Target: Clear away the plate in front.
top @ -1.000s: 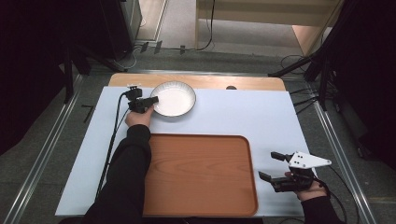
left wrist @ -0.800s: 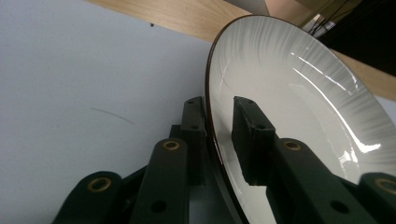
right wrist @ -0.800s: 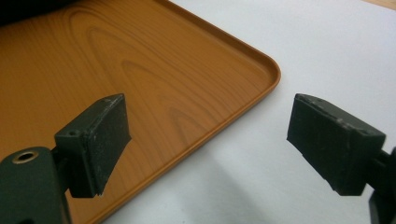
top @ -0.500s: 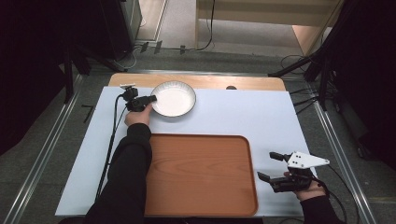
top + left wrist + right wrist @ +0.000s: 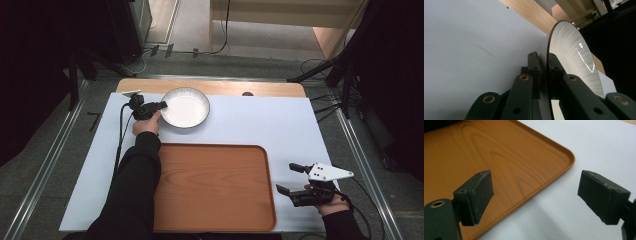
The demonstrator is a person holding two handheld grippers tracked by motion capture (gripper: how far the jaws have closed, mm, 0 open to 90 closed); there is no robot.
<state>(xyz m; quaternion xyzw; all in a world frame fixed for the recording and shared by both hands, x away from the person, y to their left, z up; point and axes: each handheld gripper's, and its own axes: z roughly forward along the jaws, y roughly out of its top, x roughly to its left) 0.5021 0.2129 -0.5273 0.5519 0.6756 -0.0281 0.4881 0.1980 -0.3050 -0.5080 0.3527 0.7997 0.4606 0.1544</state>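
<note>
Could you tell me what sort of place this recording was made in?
Probably a lab or studio set up for recording, not a kitchen: a table with a pale cover stands among dark stands and floor cables, and the left gripper grips a white bowl.

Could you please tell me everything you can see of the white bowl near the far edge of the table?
The white bowl is round and shallow, glossy like glazed ceramic, with a thin dark rim and fine ribbing inside. It looks empty. It sits at the far side of the pale table cover, beyond the wooden tray. The left gripper is shut on its left rim, one jaw inside and one outside.
</note>
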